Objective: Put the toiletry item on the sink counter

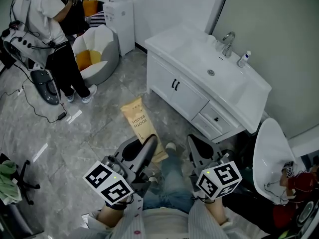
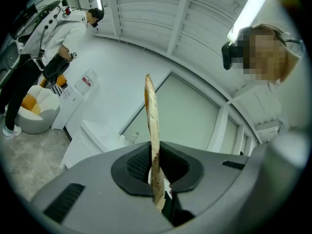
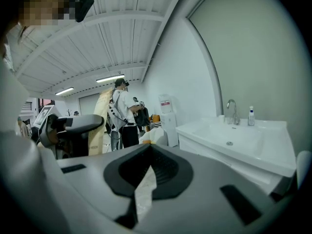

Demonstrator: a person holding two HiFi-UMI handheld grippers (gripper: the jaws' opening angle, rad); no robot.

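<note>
Head view: grey marbled floor (image 1: pixel 75 148); white sink counter (image 1: pixel 256 91) bearing faucet (image 1: pixel 228 41), bottle (image 1: pixel 243 59)

The toothbrush packet (image 1: pixel 139 125) is light brown with dark letters. My left gripper (image 1: pixel 148 144) and my right gripper (image 1: pixel 195 144) are grey with black pads (image 2: pixel 134 165). Their cubes (image 1: pixel 109 183) have black and white squares. The sink counter (image 1: pixel 259 91) is white. The floor (image 1: pixel 75 148) is grey with pale streaks. The round chair (image 1: pixel 102 56) is white with orange cushions. The person's shirt (image 1: pixel 37 11) is white.

Two grippers (image 1: pixel 143 147) (image 1: pixel 198 146), one toothbrush packet (image 1: pixel 135 118), one sink (image 1: pixel 197 59), one bottle (image 1: pixel 243 59).
</note>
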